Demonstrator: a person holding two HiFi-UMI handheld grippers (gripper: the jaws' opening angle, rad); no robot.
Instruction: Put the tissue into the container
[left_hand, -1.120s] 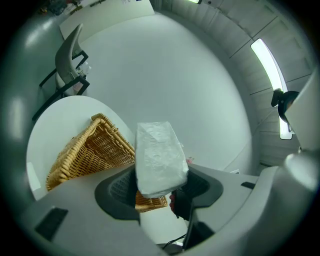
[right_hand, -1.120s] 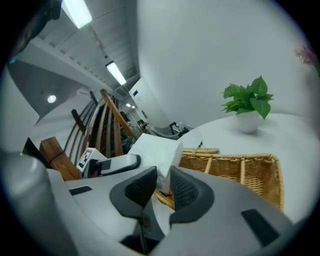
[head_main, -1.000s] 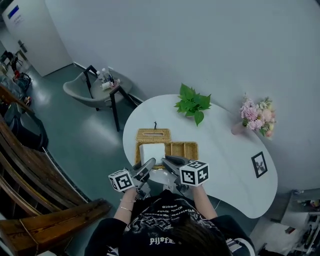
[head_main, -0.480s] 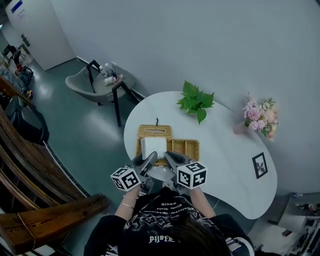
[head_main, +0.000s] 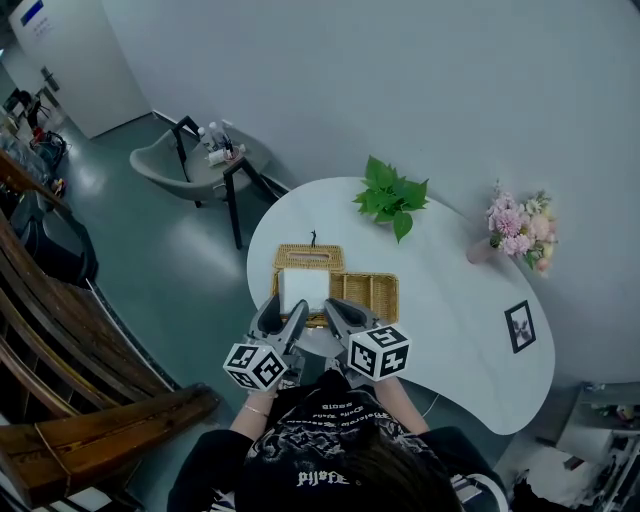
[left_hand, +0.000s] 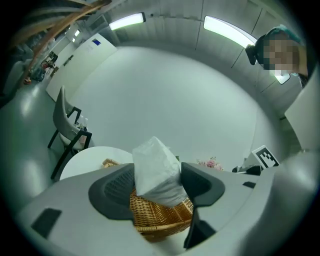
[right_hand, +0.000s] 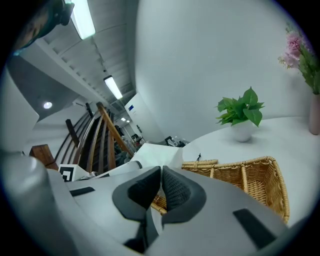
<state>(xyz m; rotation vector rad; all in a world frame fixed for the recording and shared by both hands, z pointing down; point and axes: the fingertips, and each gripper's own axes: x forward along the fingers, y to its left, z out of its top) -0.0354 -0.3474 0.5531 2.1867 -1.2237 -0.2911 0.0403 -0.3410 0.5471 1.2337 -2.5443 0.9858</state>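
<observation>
Nearest, at 6 o'clock in the head view, a person in a dark printed top (head_main: 320, 455) is leaning over the near edge of a white worktop (head_main: 450, 345), holding both tools side by side. The left gripper (head_main: 284, 318) is pointing toward 12 o'clock with its jaws standing wide. They have just been opening, and in its own view the tissue pack (head_main: 303, 289) is showing in the gap between them, with the pads not visibly squeezing it. Just beside it at 3 o'clock, the right gripper (head_main: 337, 311) is pointing toward 11 o'clock. Its jaws have just been closing and are lying almost together with nothing between them.

Just beyond both tips, the wicker basket (head_main: 385, 281) is sitting on the worktop. The white tissue pack is resting in its compartment at the 9 o'clock end, rising above the rim. A flat woven lid (head_main: 308, 259) is lying just beyond the basket at 12 o'clock.

Farther off, a leafy green plant (head_main: 390, 196) is standing at 1 o'clock and pink flowers (head_main: 518, 232) at 2 o'clock, while a small picture frame (head_main: 520, 327) is lying at 3 o'clock. Beyond the worktop at 10 o'clock, a grey chair (head_main: 170, 172) is standing beside a dark side table (head_main: 235, 170) carrying bottles (head_main: 215, 148).
</observation>
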